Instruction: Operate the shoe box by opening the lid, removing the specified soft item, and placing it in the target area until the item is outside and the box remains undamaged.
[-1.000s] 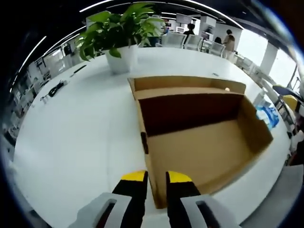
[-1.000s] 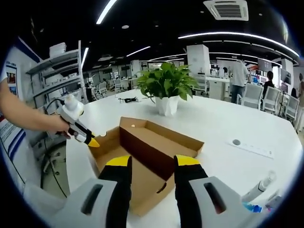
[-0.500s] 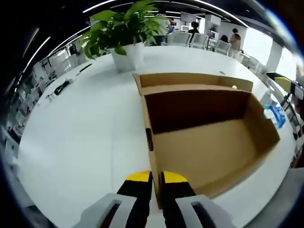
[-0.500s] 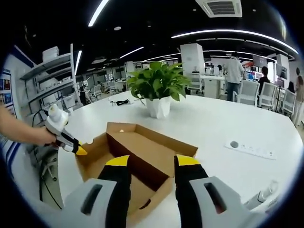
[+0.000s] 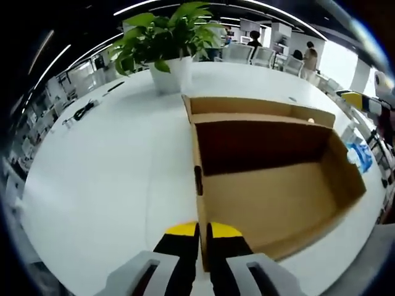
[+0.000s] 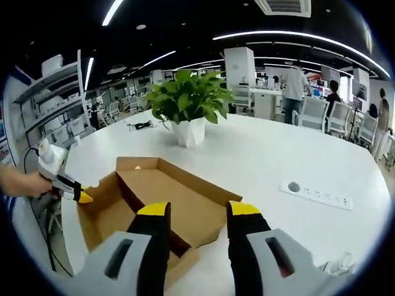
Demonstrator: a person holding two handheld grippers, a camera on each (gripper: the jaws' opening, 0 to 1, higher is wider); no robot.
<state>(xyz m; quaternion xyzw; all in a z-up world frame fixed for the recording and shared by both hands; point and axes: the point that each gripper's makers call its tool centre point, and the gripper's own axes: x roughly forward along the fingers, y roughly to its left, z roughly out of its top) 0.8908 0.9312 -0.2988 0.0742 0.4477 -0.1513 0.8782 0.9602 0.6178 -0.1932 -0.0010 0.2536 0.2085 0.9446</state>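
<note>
The open shoe box (image 5: 271, 179) sits on the white table (image 5: 99, 172), with a potted plant (image 5: 166, 43) beyond it. The left gripper (image 5: 203, 231) pinches the box's near wall, jaws almost together. The right gripper (image 6: 192, 213) hangs over the box (image 6: 154, 197) with jaws spread wide, holding nothing.

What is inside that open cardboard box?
The cardboard box shows a bare brown floor and walls, nothing lying in it. The left tool pinches its near wall, whose foot hides a strip of floor.
</note>
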